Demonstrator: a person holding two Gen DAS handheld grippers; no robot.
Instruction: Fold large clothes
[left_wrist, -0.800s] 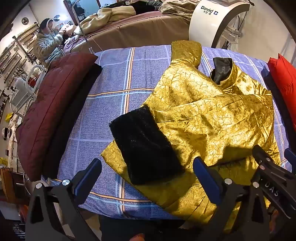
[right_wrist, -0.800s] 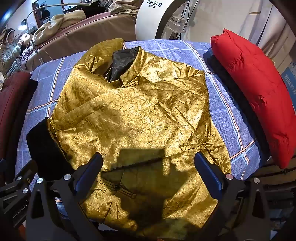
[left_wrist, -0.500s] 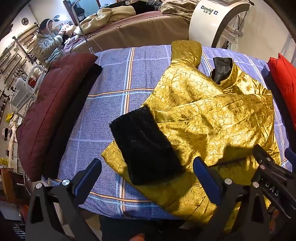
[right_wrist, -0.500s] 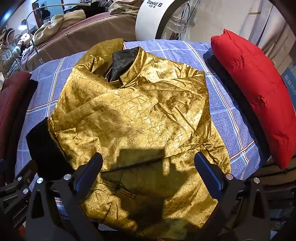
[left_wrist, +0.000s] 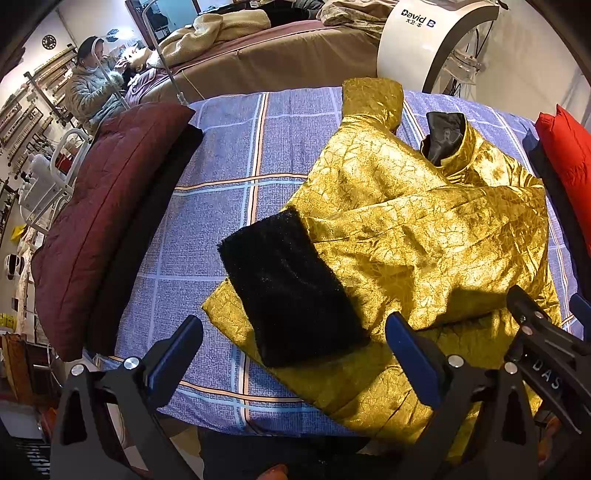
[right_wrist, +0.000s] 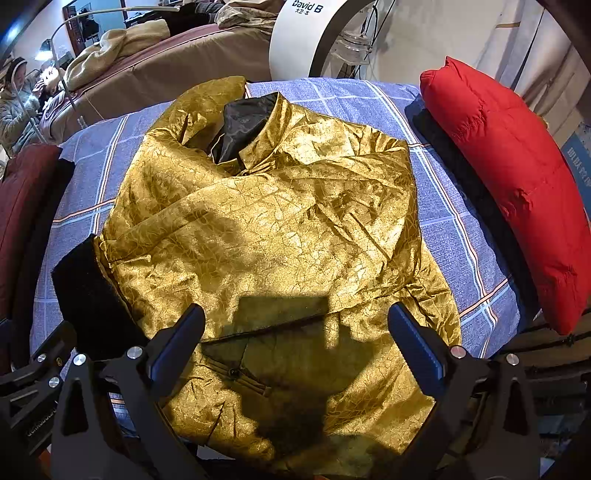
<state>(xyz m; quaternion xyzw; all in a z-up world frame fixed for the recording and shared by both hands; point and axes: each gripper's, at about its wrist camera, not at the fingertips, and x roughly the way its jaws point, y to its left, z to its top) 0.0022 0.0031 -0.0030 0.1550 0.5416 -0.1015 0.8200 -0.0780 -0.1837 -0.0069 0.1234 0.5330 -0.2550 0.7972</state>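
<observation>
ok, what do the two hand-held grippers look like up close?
Both match: left hand-held gripper and right hand-held gripper have matte black angular frames with cut-outs, silver screw heads and flat blue pads. White lettering marks the right one's side. No cables or sleeves visible.

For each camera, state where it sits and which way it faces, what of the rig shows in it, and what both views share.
Left wrist: sits on the left gripper, tilted steeply down over the bed's near edge toward the gold jacket and its black cuff; its own open jaws show, and the right gripper at right.
Right wrist: sits on the right gripper, facing down over the jacket's front, red cushion at right; its open jaws show, the left gripper at lower left.
Shared: jacket, cuff, checked bedcover, red cushion.
</observation>
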